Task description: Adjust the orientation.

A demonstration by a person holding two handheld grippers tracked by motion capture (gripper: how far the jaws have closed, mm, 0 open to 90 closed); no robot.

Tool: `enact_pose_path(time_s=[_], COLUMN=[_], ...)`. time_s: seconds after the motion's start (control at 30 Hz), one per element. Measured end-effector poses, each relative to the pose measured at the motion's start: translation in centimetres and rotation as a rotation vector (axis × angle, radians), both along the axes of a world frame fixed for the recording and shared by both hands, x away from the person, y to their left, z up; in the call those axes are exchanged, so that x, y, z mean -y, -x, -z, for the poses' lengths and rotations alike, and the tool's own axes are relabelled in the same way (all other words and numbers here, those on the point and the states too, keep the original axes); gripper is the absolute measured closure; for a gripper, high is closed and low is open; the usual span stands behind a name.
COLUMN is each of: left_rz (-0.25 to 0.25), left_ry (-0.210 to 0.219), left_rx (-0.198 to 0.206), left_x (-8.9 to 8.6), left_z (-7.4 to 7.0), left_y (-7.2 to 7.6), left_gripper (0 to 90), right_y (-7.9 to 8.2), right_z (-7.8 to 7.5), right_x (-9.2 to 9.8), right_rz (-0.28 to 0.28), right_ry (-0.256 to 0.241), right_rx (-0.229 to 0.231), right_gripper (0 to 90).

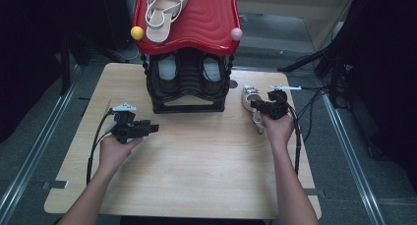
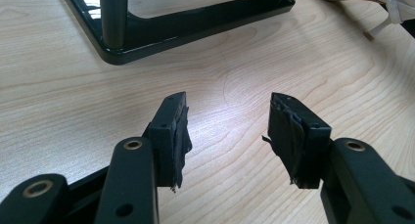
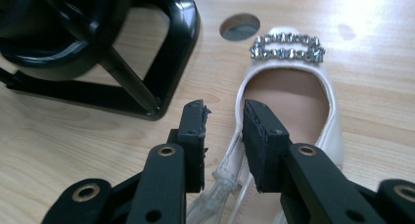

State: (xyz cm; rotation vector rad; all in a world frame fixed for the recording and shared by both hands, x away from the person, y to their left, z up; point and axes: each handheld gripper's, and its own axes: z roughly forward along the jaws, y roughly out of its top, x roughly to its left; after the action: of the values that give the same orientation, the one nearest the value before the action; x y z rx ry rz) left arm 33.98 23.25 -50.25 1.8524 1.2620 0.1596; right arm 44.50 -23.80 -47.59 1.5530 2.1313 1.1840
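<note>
Table (image 1: 196, 176): pale wood grain, matt. Shoe rack (image 1: 187, 99): glossy black plastic, glossy red top. Sandal (image 3: 293, 101): smooth cream leather-like, sparkling stone buckle. Jaw pads: rough, frayed black rubber.

The right gripper (image 3: 222, 119) hides the white sandal's (image 3: 293, 97) heel; its strap is cut off.

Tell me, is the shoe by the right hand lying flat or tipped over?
Flat: the white shoe sits sole-down on the table, buckle up.
</note>
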Motion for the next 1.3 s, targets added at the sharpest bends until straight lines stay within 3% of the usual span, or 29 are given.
enact_pose_path(time_s=[0.27, 0.5, 0.67, 1.0, 1.13, 1.3], left_rz=[0.002, 0.002, 0.002, -0.001, -0.002, 0.000], left_ry=[-0.002, -0.003, -0.005, 0.002, -0.002, 0.001], left_rx=[0.002, 0.008, 0.006, 0.016, 0.015, 0.015], left_x=[0.0, 0.1, 0.0, -0.1, 0.0, -0.2], left_z=[0.0, -0.1, 0.0, 0.0, 0.1, 0.0], left_y=[0.0, 0.1, 0.0, 0.0, 0.0, 0.0], left_gripper=[49.9, 49.9, 50.0, 50.0, 50.0, 50.0], right_y=[-0.8, -0.9, -0.9, -0.9, -0.7, -0.7], right_z=[1.7, 1.9, 2.0, 2.0, 1.8, 1.7], right_x=[-0.5, -0.5, -0.6, -0.3, -0.7, -0.2], right_rz=[0.014, 0.027, 0.046, 0.049, 0.040, 0.050], right_ry=[0.027, 0.025, 0.039, 0.016, 0.034, -0.006], right_rx=[-0.033, -0.040, -0.035, -0.038, -0.041, -0.050], right_gripper=[73.3, 76.4, 83.9, 86.6, 86.9, 87.2])
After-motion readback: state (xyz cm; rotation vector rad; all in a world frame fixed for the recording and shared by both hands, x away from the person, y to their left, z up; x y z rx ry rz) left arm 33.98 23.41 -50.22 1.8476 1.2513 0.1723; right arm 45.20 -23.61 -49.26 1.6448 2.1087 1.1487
